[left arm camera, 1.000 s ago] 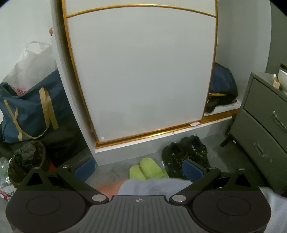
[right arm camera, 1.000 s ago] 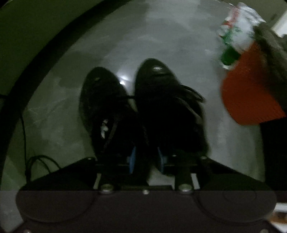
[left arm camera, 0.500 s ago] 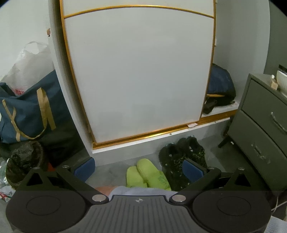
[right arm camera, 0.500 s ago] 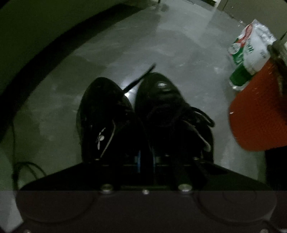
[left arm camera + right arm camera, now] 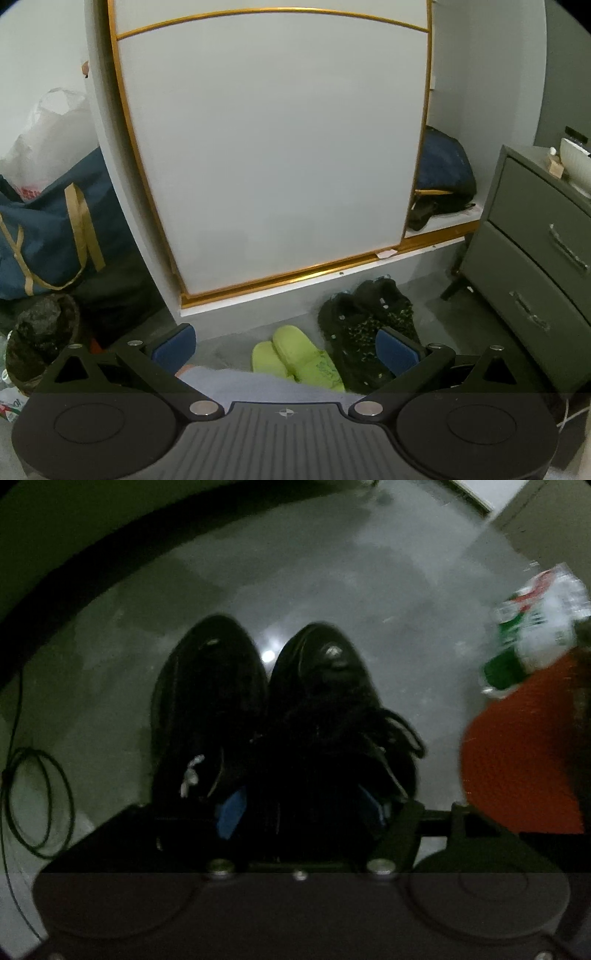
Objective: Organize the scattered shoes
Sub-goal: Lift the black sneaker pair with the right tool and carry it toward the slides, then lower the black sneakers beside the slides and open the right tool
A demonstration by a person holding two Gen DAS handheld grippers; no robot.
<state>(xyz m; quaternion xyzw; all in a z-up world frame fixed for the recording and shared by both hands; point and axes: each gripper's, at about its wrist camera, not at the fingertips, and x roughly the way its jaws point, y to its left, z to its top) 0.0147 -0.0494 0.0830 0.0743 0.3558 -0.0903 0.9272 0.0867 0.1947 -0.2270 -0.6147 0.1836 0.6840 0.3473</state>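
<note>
Your right gripper [image 5: 301,808] has its jaws partly open, straddling the heel end of one black lace-up shoe [image 5: 332,701]. One blue pad sits in the gap between that shoe and its mate [image 5: 210,694], the other on the outer side. The view is too dark and blurred to tell whether the pads press on the shoe or only stand beside it. The two shoes stand side by side on the floor [image 5: 332,572], toes level and pointing away from you. That would fit a shoe about to be gripped or one just let go.

Either way, hold the gripper level and square to the heel so that the pair is not knocked out of line. Mind the loose laces by the outer pad, which could snag. A cable [image 5: 40,801] lies coiled on the floor at the left, and a pack of bottles [image 5: 532,627] and a red thing [image 5: 517,768] stand close on the right, so move straight and without swinging.

Your left gripper [image 5: 285,347] has its jaws wide open and holds nothing. It faces the wardrobe [image 5: 273,147], at whose base green slippers [image 5: 295,356] and dark patterned shoes [image 5: 365,321] lie paired.
</note>
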